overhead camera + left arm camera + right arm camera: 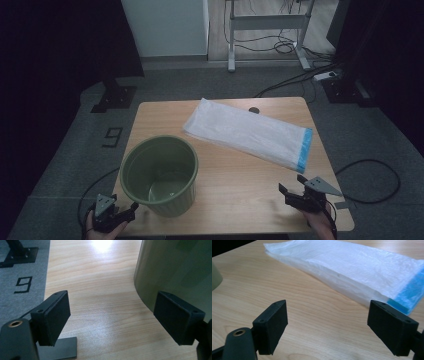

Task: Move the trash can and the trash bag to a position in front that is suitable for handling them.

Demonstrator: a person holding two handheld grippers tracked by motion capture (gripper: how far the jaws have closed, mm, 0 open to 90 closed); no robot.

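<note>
Tools at rest before bin and bag are handled
Left tool (131, 206) and right tool (290, 183) both gape empty; green bin (160, 175) stands just right of the left tool, folded white bag (248, 132) lies flat on the worktop (235, 185) just ahead of the right; nothing grasped, lining appears wholly undone

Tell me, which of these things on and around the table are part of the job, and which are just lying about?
Part of the job:
green bin, beside the left gripper
folded white plastic bag with a blue edge, ahead of the right gripper

Just lying about:
small dark disc on the table
cables and power strip on the floor
floor mark "9"
</note>
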